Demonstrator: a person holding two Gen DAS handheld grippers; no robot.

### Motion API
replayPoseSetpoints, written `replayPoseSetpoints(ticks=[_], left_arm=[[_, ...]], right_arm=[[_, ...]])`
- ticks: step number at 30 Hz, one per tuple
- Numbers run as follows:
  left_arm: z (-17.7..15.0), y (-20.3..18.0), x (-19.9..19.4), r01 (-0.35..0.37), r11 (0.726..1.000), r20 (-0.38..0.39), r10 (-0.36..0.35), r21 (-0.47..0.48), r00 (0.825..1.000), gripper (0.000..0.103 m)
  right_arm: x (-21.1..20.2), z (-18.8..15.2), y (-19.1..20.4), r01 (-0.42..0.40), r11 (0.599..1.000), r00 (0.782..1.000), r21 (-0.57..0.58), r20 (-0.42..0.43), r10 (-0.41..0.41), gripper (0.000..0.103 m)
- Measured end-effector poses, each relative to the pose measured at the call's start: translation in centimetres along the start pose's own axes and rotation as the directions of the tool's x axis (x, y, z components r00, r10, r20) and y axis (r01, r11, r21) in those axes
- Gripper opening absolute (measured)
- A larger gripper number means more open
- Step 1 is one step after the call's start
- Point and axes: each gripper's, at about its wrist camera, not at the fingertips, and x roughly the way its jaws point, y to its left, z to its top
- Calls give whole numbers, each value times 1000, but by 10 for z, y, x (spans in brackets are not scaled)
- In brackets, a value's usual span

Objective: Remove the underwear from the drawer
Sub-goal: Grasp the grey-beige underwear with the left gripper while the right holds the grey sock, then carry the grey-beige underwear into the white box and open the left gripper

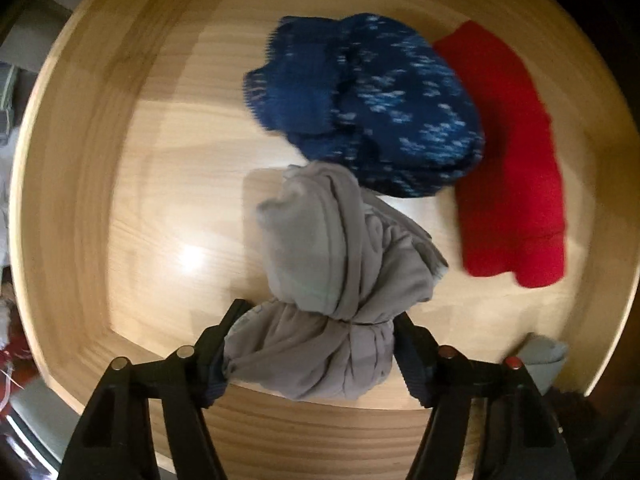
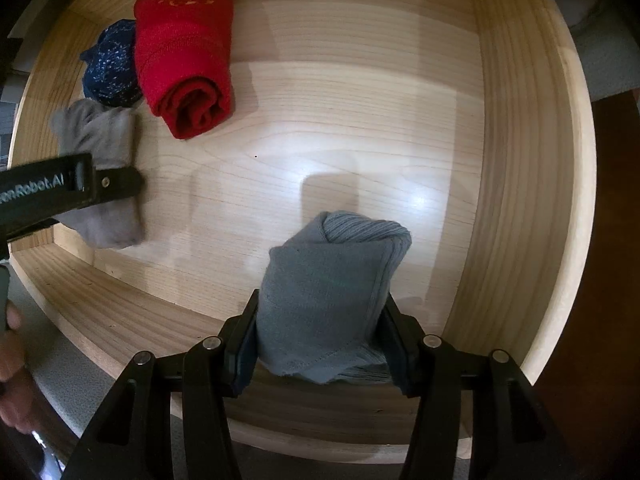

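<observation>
Inside a pale wooden drawer (image 2: 520,160), both grippers point down at rolled garments. The left gripper (image 1: 316,320) has a light grey rolled piece of underwear (image 1: 328,280) between its fingers, which pinch the cloth into a waist near its lower end; the frame is blurred, yet the fabric bunches visibly where the pads meet it. This grey roll lies on the drawer floor near the front wall. Just beyond it, touching its far end, sits a dark blue roll with pale speckles (image 1: 368,104), and a red roll (image 1: 508,152) lies beside the blue one on the right. The right gripper (image 2: 320,344) is clamped on a blue-grey ribbed roll (image 2: 332,296), which stands tilted between the pads near the drawer's front wall, well apart from the other three. From the right wrist view the left gripper appears at the left edge, crossing the light grey roll, and part of a hand (image 2: 12,360) shows at the lower left.
</observation>
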Motion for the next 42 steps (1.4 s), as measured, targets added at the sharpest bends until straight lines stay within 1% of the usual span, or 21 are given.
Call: replayPoseSetpoints(ticks=[3,7,10,13,16,18,22,23,26,29,33,36,39,40,42], left_arm=[[2,5,-1,-15,999,2,15,35,1000,65],[3,8,-7,-63,995,40,61,73,997,58],[0,13,-11,-66,995,57,61,76,996,57],[-5,18,-18,-84,992,94,74,99,993,57],[-17,9,-22,-84,990,127,70,114,989,57],[-23,13,-27,-75,990,144,57,119,988,57],[-38,13,-42,-64,988,202,35,140,979,57],[-31,14,-53,-65,987,214,32,145,976,57],[-47,13,-65,-83,983,263,37,164,964,57],[-57,16,-89,-78,982,305,21,174,952,57],[-62,23,-116,-81,979,353,9,189,936,57],[-68,29,-133,-99,972,397,6,214,918,57],[-77,34,-158,-103,966,443,-13,238,897,57],[-78,41,-163,-103,964,456,-20,245,890,57],[-81,46,-182,-111,960,492,-30,255,870,57]], right_arm=[[0,0,1,-1,1000,1000,1,1,1,52],[5,4,4,-2,1000,1000,3,1,2,52],[5,5,5,-2,1000,1000,3,1,2,52],[5,5,5,-2,1000,1000,3,2,2,52],[0,2,1,0,1000,1000,4,3,0,51],[-1,3,0,2,1000,1000,5,3,-2,51],[-2,3,-1,5,1000,1000,6,6,-5,51],[-3,3,-1,5,1000,1000,6,7,-5,51],[-4,2,-2,6,1000,1000,5,9,-6,51],[-4,2,-2,7,1000,1000,6,9,-7,51],[-5,1,-2,8,1000,1000,6,9,-8,51],[-6,1,-2,8,1000,1000,6,10,-8,51],[-6,1,-2,8,1000,1000,5,9,-8,51],[-7,1,-2,8,1000,1000,5,9,-8,51],[-7,1,-2,8,1000,1000,5,10,-8,51]])
